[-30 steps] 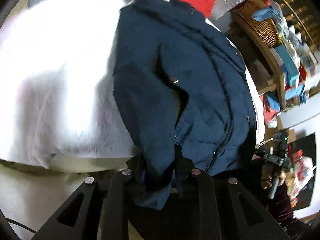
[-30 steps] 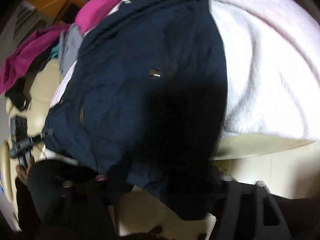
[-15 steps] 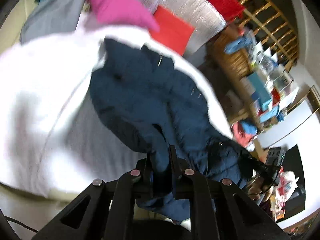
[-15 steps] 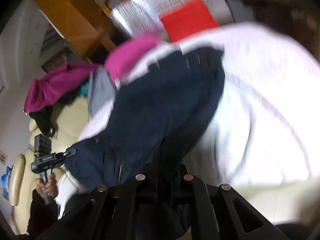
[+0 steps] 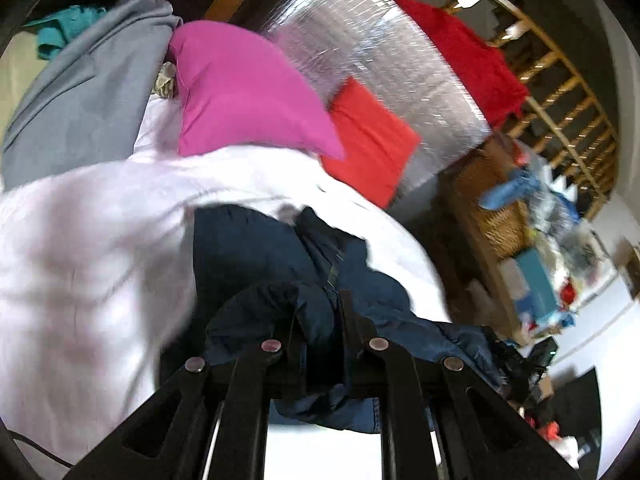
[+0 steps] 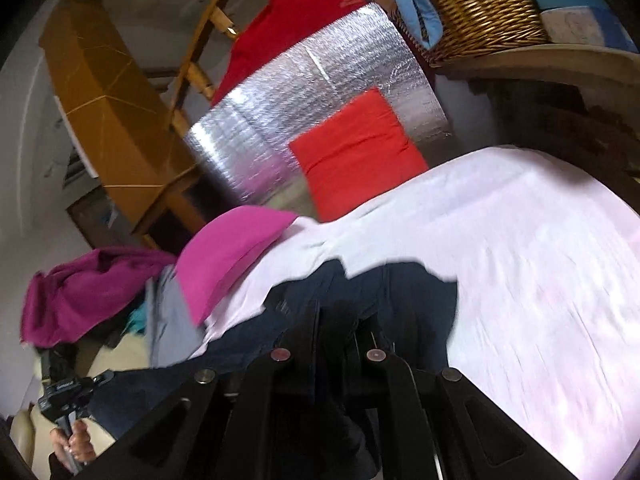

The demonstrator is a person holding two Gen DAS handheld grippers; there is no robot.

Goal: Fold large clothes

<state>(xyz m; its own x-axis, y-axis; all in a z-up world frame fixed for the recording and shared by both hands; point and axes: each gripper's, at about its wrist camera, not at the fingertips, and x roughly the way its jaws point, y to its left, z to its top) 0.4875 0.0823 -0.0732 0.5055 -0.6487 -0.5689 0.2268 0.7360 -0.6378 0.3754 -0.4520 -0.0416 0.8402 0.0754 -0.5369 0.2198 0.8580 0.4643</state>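
Note:
A navy padded jacket (image 5: 256, 248) lies bunched on a white sheet (image 5: 80, 248). My left gripper (image 5: 320, 312) is shut on a fold of the jacket, with fabric hanging between and below the fingers. In the right wrist view the same navy jacket (image 6: 416, 296) stretches from my right gripper (image 6: 340, 316), which is shut on its edge, down to the left gripper (image 6: 64, 396) held by a hand at the lower left. The white sheet (image 6: 520, 264) spreads to the right.
A magenta cushion (image 5: 240, 92), a red cushion (image 5: 368, 140) and a silver foil panel (image 5: 372, 44) lie behind the sheet. Grey cloth (image 5: 80, 88) sits at left. A wicker basket (image 6: 480, 8) on a shelf and a wooden railing (image 5: 560, 72) stand at right.
Both grippers have carried the jacket's lower edge up and forward over the sheet. The jacket, flat and spread a second ago, is now bunched and doubled, and more of the room behind shows.

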